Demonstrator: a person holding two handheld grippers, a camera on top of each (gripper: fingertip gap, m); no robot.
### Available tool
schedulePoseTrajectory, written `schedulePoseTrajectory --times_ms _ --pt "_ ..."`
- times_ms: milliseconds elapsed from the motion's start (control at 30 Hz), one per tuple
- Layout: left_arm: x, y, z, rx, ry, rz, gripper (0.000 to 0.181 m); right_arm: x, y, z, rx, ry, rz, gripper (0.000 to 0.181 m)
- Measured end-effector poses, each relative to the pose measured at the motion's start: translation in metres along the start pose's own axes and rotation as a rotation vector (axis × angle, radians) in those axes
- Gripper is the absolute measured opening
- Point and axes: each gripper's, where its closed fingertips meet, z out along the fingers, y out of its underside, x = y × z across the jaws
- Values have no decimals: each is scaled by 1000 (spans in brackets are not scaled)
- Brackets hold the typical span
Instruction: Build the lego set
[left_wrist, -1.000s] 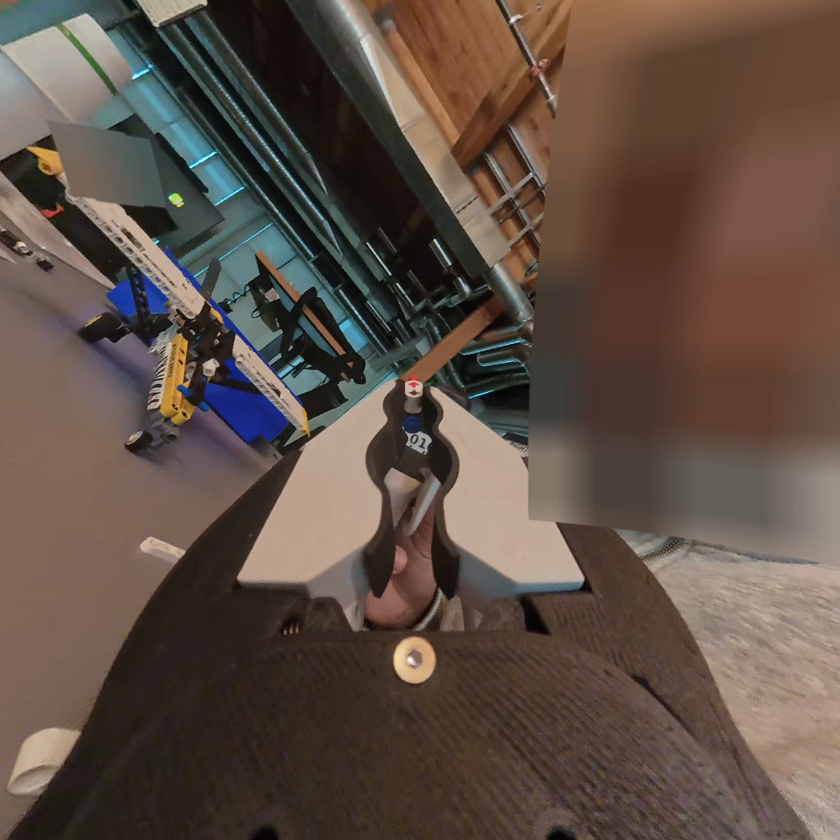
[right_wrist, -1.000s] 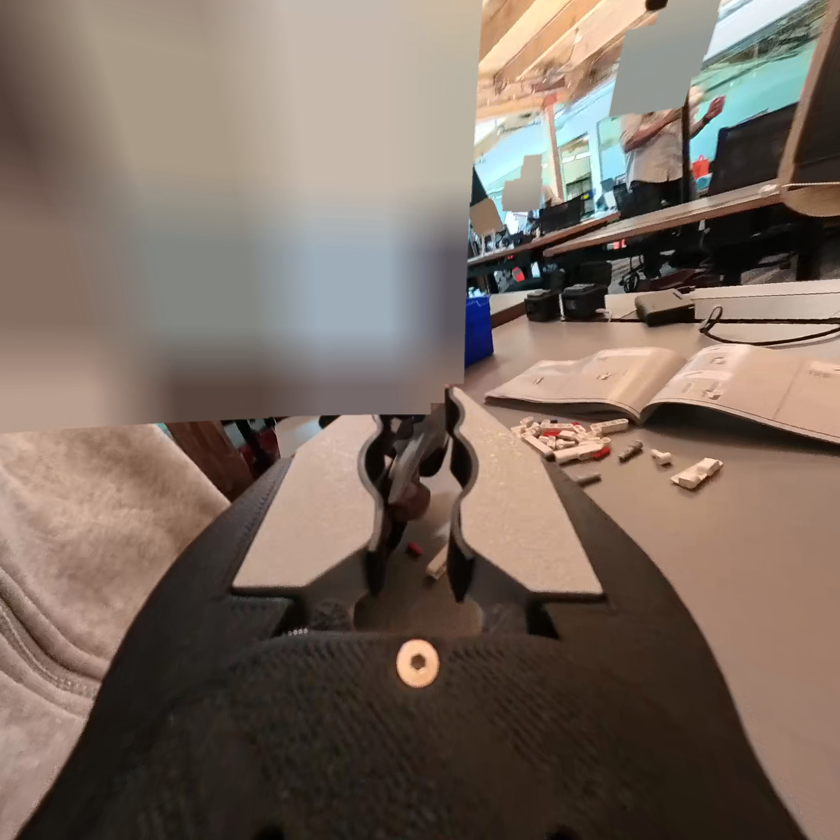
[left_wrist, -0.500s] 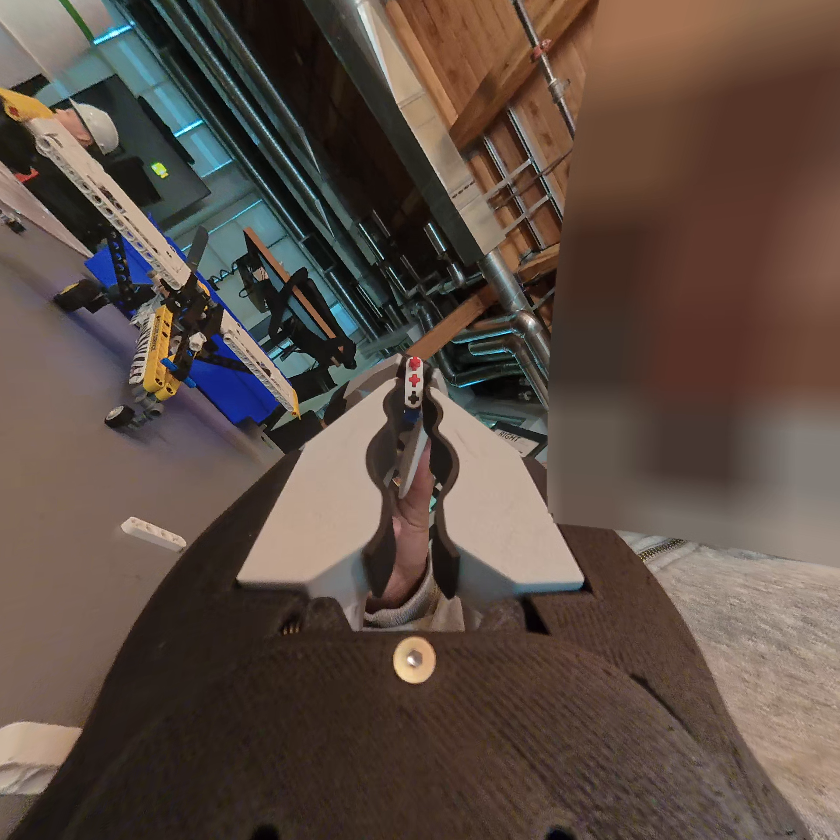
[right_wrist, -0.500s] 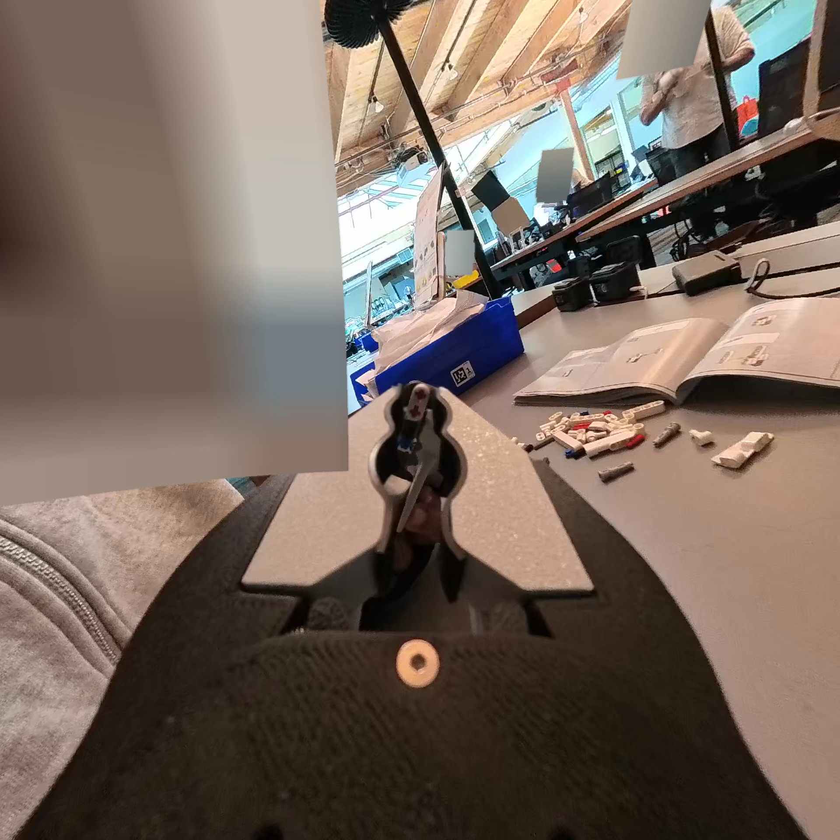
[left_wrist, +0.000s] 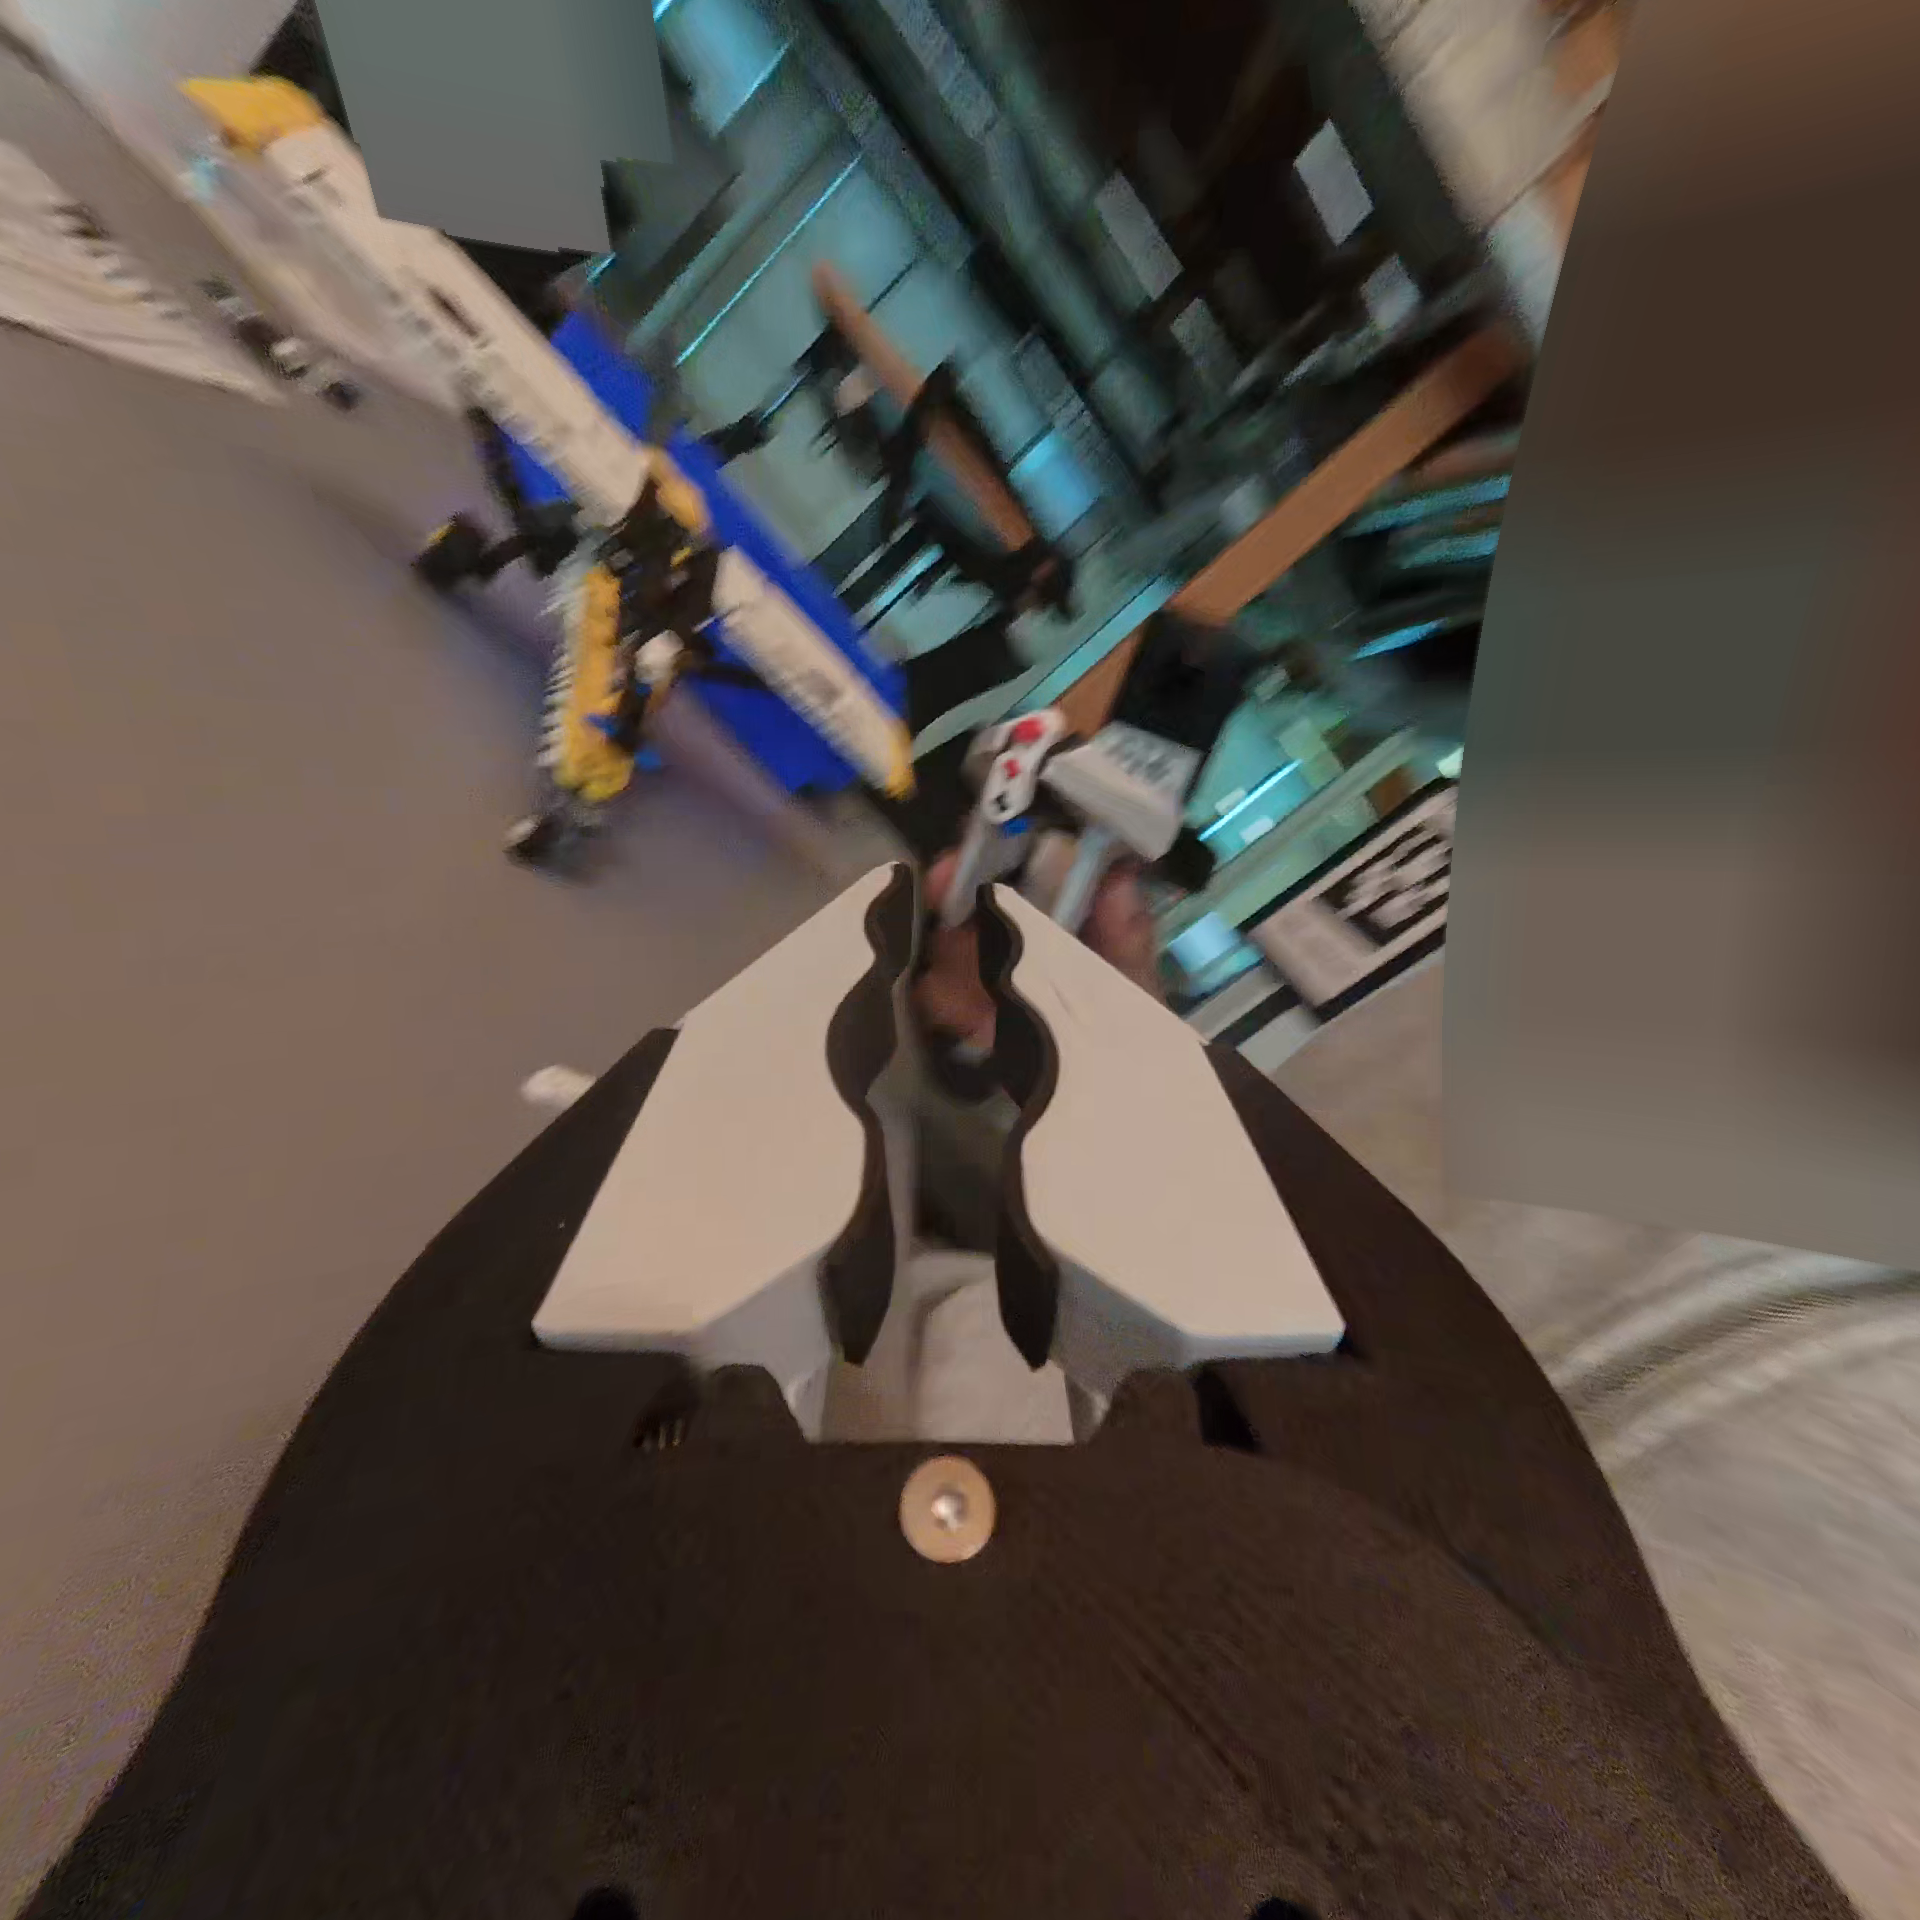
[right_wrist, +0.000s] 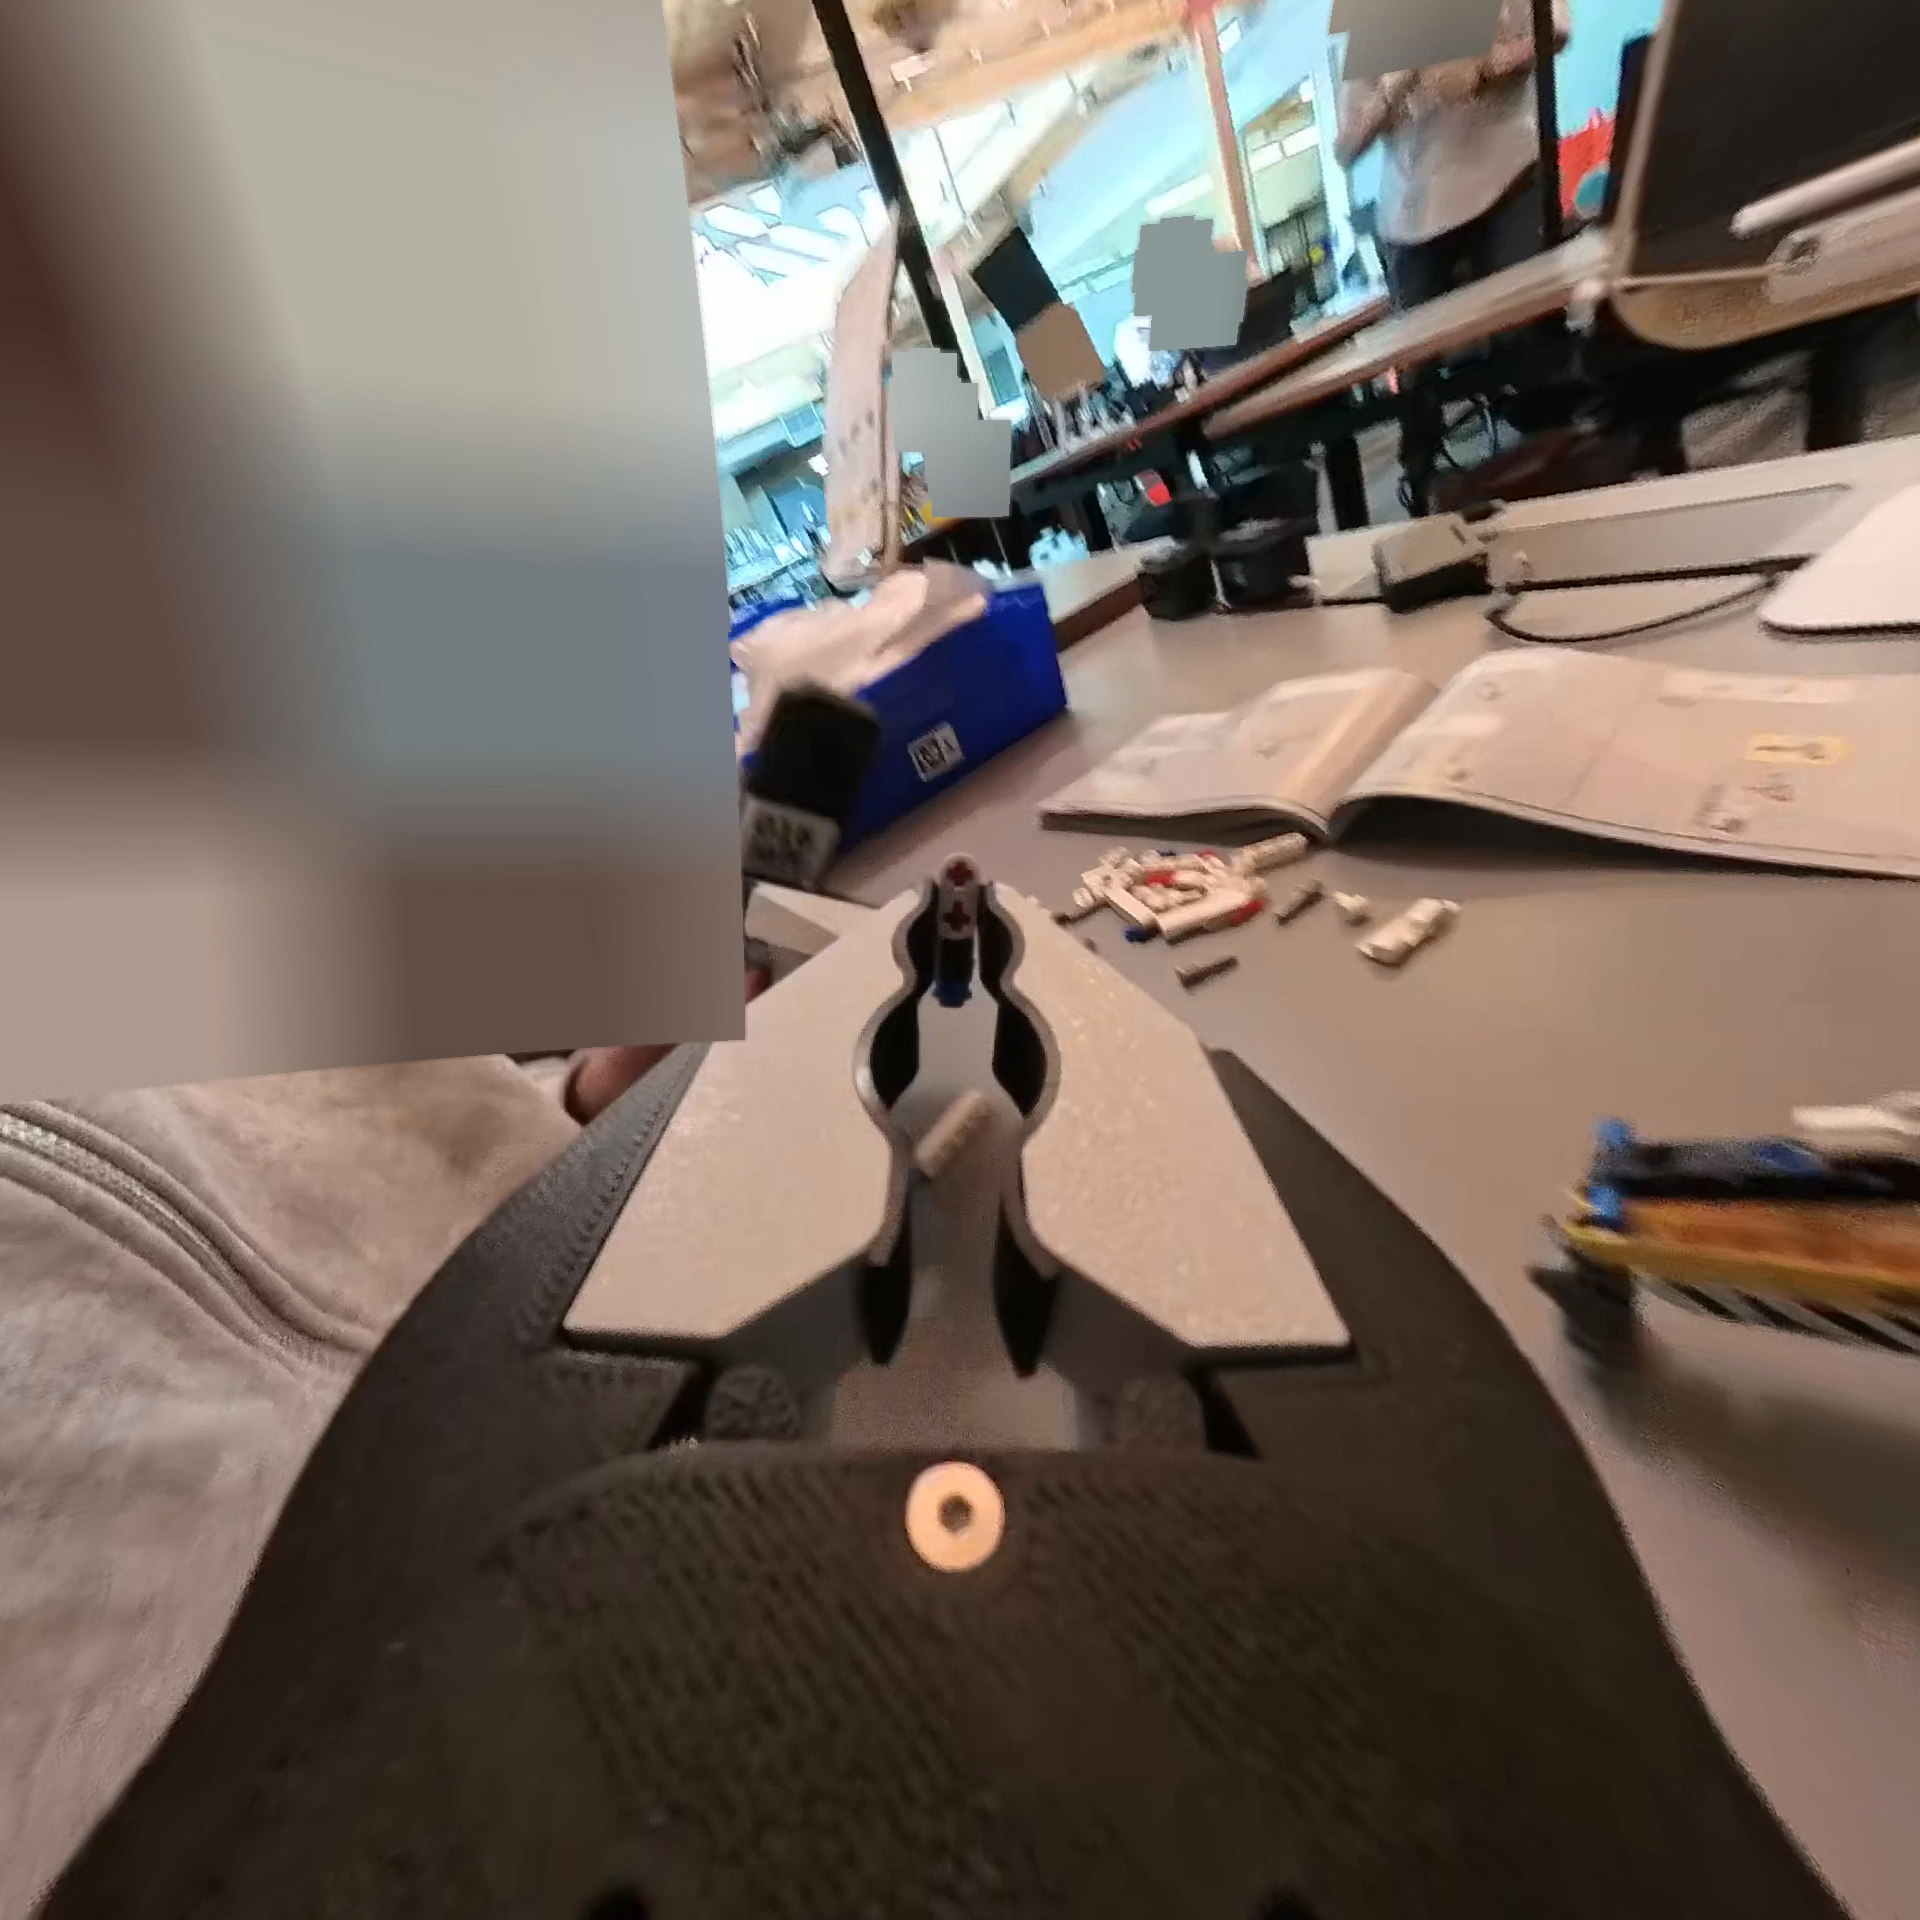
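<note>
My right gripper (right_wrist: 958, 896) is shut on a small white lego beam (right_wrist: 958, 909) with red cross pins and a blue pin, held above the grey table (right_wrist: 1558, 1558). The beam also shows in the left wrist view (left_wrist: 1013, 774), just beyond my left gripper (left_wrist: 945, 883). My left gripper is open, empty and clear of the beam. The part-built yellow, white and black lego model (left_wrist: 623, 644) stands on the table at far left, and it also shows at the right edge of the right wrist view (right_wrist: 1745, 1236). The left wrist view is motion-blurred.
A pile of loose lego pieces (right_wrist: 1174, 894) lies in front of an open instruction booklet (right_wrist: 1455, 758). A blue bin (right_wrist: 935, 707) stands at the back. A single white piece (right_wrist: 951, 1132) lies under my right gripper. A grey sleeve (right_wrist: 208, 1299) fills the lower left. The tips of one gripper are about 4 centimeters away from the tips of the other.
Both grippers were shut on the white beam half a second ago. My left gripper has opened and pulled back, so the beam is in the right gripper alone. Both views have swung.
</note>
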Motion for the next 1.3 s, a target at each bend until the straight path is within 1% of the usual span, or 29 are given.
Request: schedulePoseTrajectory --times_ms 33,100,167,233,300,367,500,533,567,633,800,867,933,1033,1100,1167,1300 --pt "-10 6 2 -82 -82 52 14 4 1 -8 -32 21 -10 5" --pt "-28 21 4 -288 -212 157 24 9 3 -23 -85 56 -34 6" --pt "-42 30 2 -478 -278 282 29 9 8 -35 -122 76 -55 6" --pt "-55 36 0 -650 -301 427 30 6 12 -43 -144 87 -72 6" --pt "-63 42 0 -817 -252 563 28 3 15 -51 -146 89 -77 5" --pt "-73 45 3 -939 -206 683 26 -1 15 -59 -132 85 -62 6" --pt "-96 61 3 -1212 -131 781 23 -9 16 -75 -134 104 -39 6" --pt "-96 65 3 -1248 -98 795 20 -10 18 -79 -145 120 -45 6" --pt "-92 68 5 -1261 -55 789 8 -12 20 -84 -154 139 -54 6" --pt "-87 75 5 -1295 -1 792 6 -14 23 -93 -163 183 -72 6" --pt "-64 105 21 -1292 158 796 6 -14 45 -118 -212 298 -25 6" --pt "-54 120 32 -1324 230 820 5 -14 63 -128 -288 339 27 6" --pt "-44 135 45 -1358 307 852 6 -13 88 -138 -418 393 51 6" --pt "-30 156 64 -1403 412 872 6 -11 118 -153 -603 490 -11 6" --pt "-23 166 74 -1420 460 880 6 -10 128 -158 -679 534 -60 6" --pt "-19 173 79 -1431 487 892 6 -11 132 -160 -724 561 -78 6" --pt "-18 175 80 -1430 492 906 6 -10 136 -159 -757 591 -56 6"
